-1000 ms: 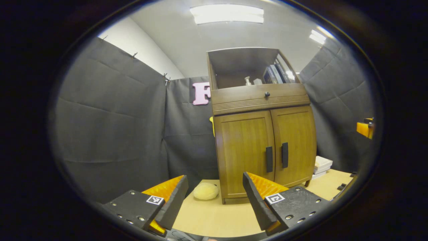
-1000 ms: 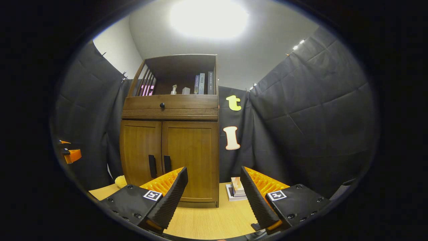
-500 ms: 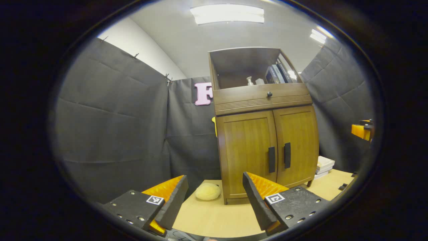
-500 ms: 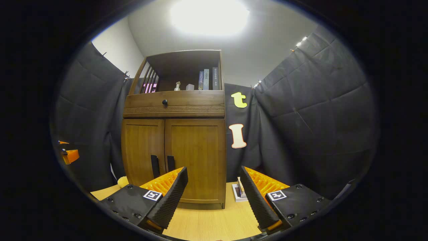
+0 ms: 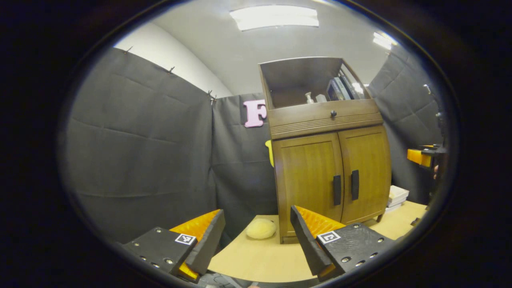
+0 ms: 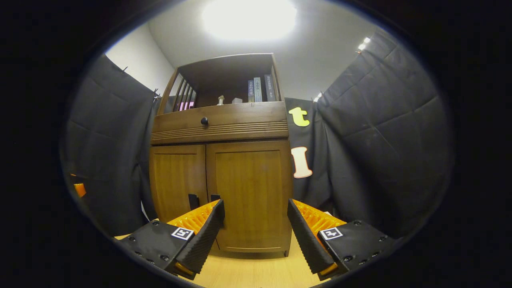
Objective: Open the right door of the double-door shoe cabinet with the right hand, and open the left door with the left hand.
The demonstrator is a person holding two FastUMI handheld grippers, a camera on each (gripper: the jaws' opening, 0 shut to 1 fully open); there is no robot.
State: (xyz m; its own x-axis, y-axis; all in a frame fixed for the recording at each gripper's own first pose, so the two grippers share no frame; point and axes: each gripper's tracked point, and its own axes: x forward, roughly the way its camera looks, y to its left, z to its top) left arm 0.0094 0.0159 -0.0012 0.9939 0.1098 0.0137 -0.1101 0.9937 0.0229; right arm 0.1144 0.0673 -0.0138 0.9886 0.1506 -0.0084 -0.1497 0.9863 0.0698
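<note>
A brown wooden shoe cabinet (image 5: 332, 168) stands on a light wood table, both doors closed. Its left door (image 5: 310, 180) and right door (image 5: 366, 172) each carry a dark vertical handle, the left handle (image 5: 337, 190) beside the right handle (image 5: 355, 185). My left gripper (image 5: 256, 236) is open, low and to the left of the cabinet, some way off. In the right gripper view the cabinet (image 6: 222, 176) looms close; my right gripper (image 6: 256, 232) is open in front of the right door (image 6: 252, 192), its left finger covering most of the handles (image 6: 194, 200). The right gripper (image 5: 422, 157) also shows at the far right of the left gripper view.
A drawer with a round knob (image 5: 333, 114) and an open shelf with books (image 5: 340, 88) sit above the doors. A pale round puff (image 5: 261, 229) lies on the table (image 5: 256, 260) left of the cabinet. A white stack (image 5: 397, 196) lies at its right.
My right gripper has moved nearer to the cabinet, which now looks larger. My left gripper has swung left, so the cabinet has slid right in its view. Both doors stay closed.
</note>
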